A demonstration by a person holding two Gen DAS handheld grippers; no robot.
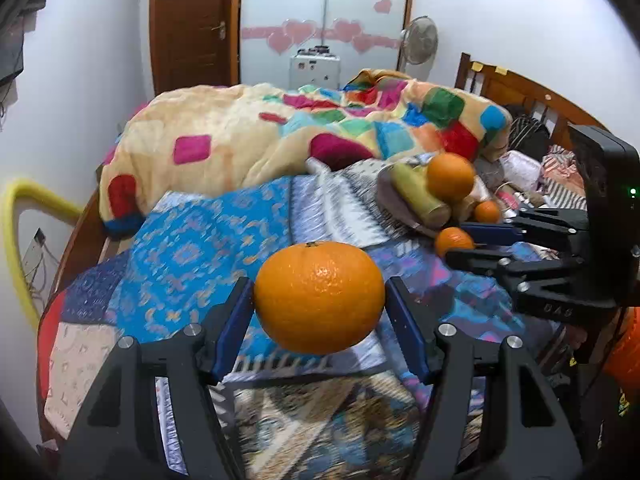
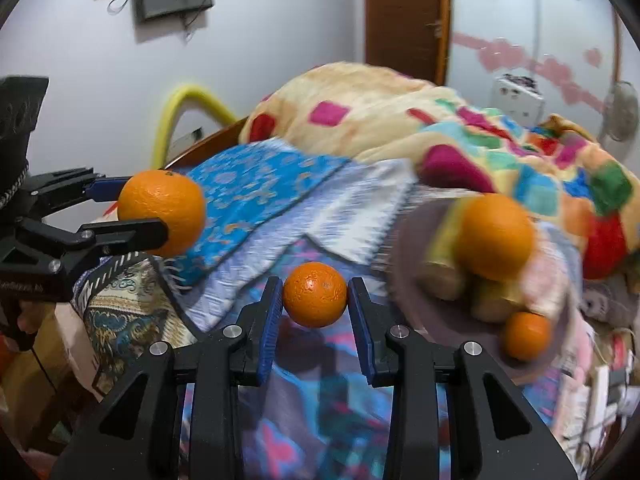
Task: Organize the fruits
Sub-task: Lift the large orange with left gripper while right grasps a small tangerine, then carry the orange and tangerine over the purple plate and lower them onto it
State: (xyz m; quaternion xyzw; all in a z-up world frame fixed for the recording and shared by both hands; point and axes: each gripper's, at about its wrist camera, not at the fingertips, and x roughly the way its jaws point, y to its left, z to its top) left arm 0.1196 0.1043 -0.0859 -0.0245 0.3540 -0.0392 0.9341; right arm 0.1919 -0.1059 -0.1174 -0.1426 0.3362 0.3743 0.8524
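Note:
My left gripper (image 1: 319, 300) is shut on a large orange (image 1: 319, 297) and holds it above the patterned bedspread. It also shows at the left of the right wrist view (image 2: 132, 212) with the same large orange (image 2: 162, 213). My right gripper (image 2: 315, 296) is shut on a small orange (image 2: 315, 294), held above the bed; it also shows in the left wrist view (image 1: 466, 240), where the small orange (image 1: 454, 240) peeks out. A purple plate (image 2: 420, 300) to the right holds a large orange (image 2: 496, 236), a small orange (image 2: 526, 336) and yellow-green fruits (image 2: 444, 280).
A rumpled multicoloured blanket (image 1: 280, 136) lies across the far side of the bed. A wooden headboard (image 1: 532, 96) stands at the right, with clothes and clutter (image 1: 532, 168) beside the plate. A yellow hose (image 1: 24, 216) hangs off the left bed edge.

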